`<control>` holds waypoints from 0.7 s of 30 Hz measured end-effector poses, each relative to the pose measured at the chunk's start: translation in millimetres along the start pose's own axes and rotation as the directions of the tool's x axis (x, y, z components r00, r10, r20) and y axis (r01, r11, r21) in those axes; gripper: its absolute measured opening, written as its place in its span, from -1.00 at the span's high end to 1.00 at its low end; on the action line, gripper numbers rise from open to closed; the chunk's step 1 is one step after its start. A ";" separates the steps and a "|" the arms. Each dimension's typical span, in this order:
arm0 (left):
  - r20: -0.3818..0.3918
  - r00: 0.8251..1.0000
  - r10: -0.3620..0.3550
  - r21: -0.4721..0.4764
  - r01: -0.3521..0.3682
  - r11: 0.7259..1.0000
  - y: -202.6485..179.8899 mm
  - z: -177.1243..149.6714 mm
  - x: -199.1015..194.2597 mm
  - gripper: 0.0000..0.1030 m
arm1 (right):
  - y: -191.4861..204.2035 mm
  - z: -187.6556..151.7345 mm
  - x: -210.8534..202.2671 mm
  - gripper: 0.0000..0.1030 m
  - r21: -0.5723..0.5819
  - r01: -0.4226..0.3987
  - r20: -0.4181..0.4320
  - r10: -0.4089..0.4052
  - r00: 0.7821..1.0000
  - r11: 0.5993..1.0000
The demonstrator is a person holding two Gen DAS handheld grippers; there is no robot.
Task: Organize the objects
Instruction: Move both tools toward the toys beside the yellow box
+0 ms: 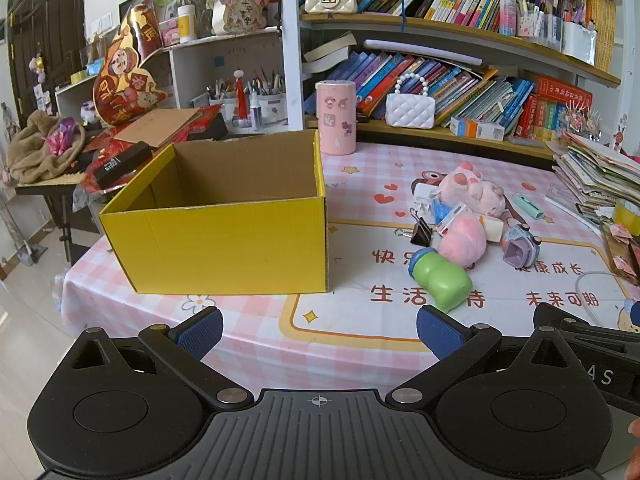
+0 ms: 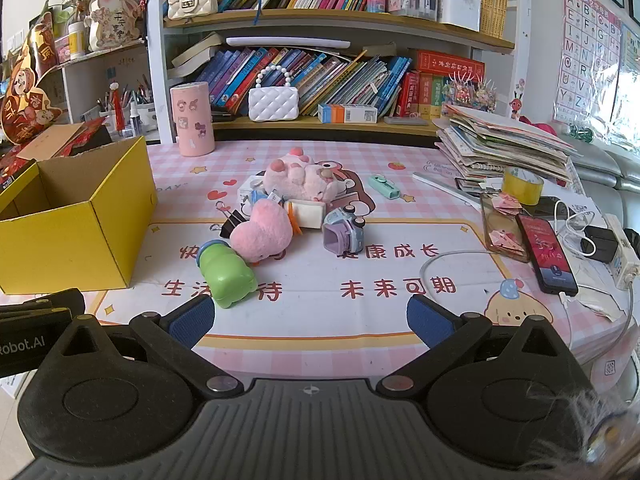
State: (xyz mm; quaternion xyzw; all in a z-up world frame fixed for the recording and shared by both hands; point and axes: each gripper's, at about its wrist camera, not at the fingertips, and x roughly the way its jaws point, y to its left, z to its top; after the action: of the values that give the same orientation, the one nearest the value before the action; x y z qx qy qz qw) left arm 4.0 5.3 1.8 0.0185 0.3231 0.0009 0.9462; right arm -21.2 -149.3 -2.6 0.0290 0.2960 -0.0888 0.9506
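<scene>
Both grippers hovering over the near edge of the table, tilted down. Left gripper [image 1: 320, 332] jaws standing wide apart, nothing btwn them; right gripper [image 2: 311, 320] same, wide apart and empty.

Yellow cardboard box [image 1: 224, 248] sitting open at the left edge of the tablecloth [image 2: 360, 320], inside looking empty. Toy pile lying mid-table, right of the box and apart from it: green toy bottle w/ blue cap [image 2: 226, 274] lying on its side nearest the grippers, pink heart plush [image 2: 260, 236] touching it, black binder clips [image 2: 230, 218] just beside the heart, purple-blue toy camera [image 2: 344, 230] on the right, pink plush animal [image 2: 300, 178] lying behind. Mint-green small gadget [image 2: 384, 186] lying apart, toward the right. Pink sticker-covered canister [image 2: 192, 118] standing upright at the back edge. Phone [image 2: 546, 256] w/ cable lying near the right edge, yellow tape roll [image 2: 522, 186] behind it.
</scene>
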 end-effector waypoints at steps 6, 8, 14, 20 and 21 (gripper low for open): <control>-0.003 1.000 0.000 -0.003 0.000 1.000 0.8 -1.4 0.8 -1.00 | 0.7 1.0 -0.3 -1.00 -0.001 -0.002 -0.001 0.002 1.000 1.000; -0.004 1.000 -0.001 -0.006 0.001 1.000 2.8 -2.1 0.7 -1.00 | 1.2 -0.6 1.8 -1.00 -0.002 -0.002 -0.002 0.002 1.000 1.000; -0.014 1.000 -0.008 -0.012 0.008 1.000 5.0 -2.8 2.8 -1.00 | 0.9 -1.6 4.1 -1.00 -0.003 -0.002 -0.010 0.002 1.000 1.000; -0.020 0.999 -0.025 -0.018 0.025 1.000 3.2 -3.0 6.6 -1.00 | 0.6 -3.4 12.0 -1.00 -0.008 -0.009 -0.027 0.009 1.000 1.000; -0.024 0.999 -0.026 -0.021 0.026 0.999 2.7 -2.8 8.1 -1.00 | 0.1 -2.1 13.2 -1.00 -0.010 -0.011 -0.031 0.011 0.999 1.000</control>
State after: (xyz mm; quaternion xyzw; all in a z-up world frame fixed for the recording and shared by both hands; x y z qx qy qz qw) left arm 8.7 8.2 -5.3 0.0043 0.3345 -0.0079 0.9423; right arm -11.6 -150.9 -11.8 0.0272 0.3108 -0.0816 0.9466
